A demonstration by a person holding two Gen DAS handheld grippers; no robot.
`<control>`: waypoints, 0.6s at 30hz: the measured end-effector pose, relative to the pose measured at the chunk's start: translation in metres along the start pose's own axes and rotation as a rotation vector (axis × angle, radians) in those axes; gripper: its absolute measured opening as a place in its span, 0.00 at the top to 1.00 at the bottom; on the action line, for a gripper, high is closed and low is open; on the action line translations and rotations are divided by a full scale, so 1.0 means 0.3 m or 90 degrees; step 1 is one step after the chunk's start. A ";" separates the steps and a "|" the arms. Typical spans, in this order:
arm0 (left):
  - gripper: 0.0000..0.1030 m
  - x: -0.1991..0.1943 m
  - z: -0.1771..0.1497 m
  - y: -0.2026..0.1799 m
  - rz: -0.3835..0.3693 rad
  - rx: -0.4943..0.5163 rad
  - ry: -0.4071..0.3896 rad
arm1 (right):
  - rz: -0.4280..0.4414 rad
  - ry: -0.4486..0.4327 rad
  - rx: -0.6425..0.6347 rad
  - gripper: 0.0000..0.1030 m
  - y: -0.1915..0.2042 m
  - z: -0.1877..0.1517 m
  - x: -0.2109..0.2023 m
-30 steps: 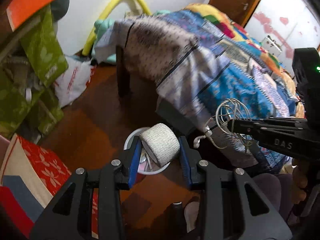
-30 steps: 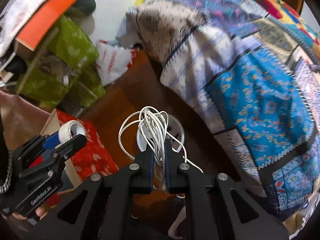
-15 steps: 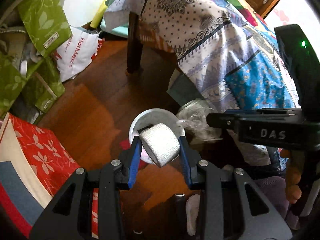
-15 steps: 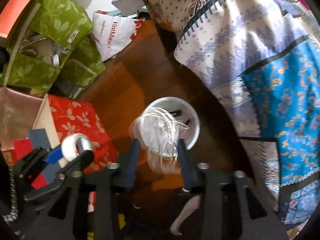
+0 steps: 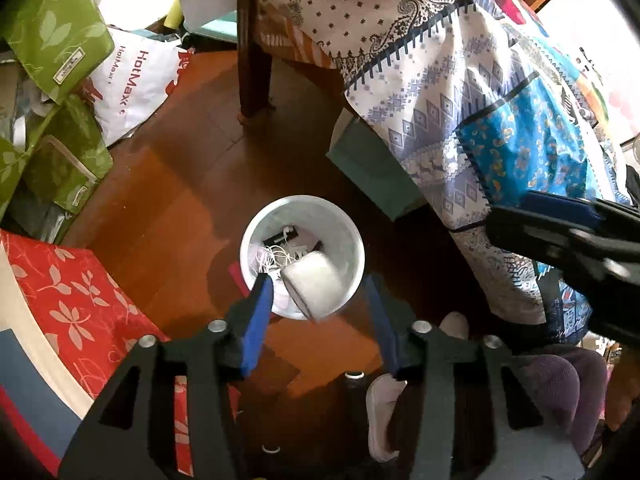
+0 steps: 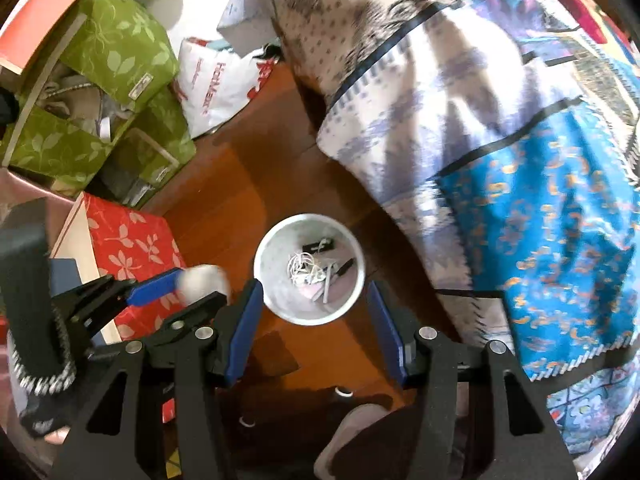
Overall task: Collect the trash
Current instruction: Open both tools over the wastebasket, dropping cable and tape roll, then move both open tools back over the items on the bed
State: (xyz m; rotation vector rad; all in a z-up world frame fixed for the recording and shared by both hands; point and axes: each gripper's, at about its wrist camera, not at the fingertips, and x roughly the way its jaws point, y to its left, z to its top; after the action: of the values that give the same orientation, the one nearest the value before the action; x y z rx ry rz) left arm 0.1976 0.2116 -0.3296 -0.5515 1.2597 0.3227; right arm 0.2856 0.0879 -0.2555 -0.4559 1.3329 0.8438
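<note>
Both grippers are pointing down over the round white plastic bin (image 5: 303, 216) on the brown wooden floor (image 5: 168, 184). To drop things well, each hand should be staying right above the rim until its trash is falling inside.

The left gripper (image 5: 318, 300) has just been opening; its blue fingers (image 5: 256, 312) are standing apart, and the white roll of bandage tape (image 5: 314, 286) is blurry between them, looking loose and dropping toward the bin.

The right gripper (image 6: 316, 320) has just been opening too, and nothing is sitting between its fingers. The white tangled cable (image 6: 304, 268) is lying in the bin.

two wrist cameras look steeply down over a bedroom floor.
each looks along its own fingers from above; both share the white bin (image 5: 256, 236) (image 6: 264, 252), red box (image 5: 76, 292) (image 6: 128, 236), green bags (image 5: 52, 28) (image 6: 120, 48) and bedspread (image 5: 460, 92) (image 6: 480, 120).
</note>
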 end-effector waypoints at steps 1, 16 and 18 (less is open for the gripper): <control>0.53 0.001 0.002 -0.008 -0.001 0.002 0.002 | -0.001 -0.005 0.001 0.51 -0.007 -0.004 -0.013; 0.53 -0.276 -0.073 -0.125 0.012 0.048 -0.102 | -0.026 -0.110 -0.005 0.51 -0.041 -0.122 -0.253; 0.53 -0.336 -0.089 -0.144 0.014 0.052 -0.129 | -0.029 -0.135 -0.008 0.51 -0.039 -0.145 -0.309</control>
State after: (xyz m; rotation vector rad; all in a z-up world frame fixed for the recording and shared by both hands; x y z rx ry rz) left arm 0.1697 0.1678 -0.2293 -0.4240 1.0788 0.3347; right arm 0.2648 0.0238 -0.1775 -0.3942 1.1190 0.8398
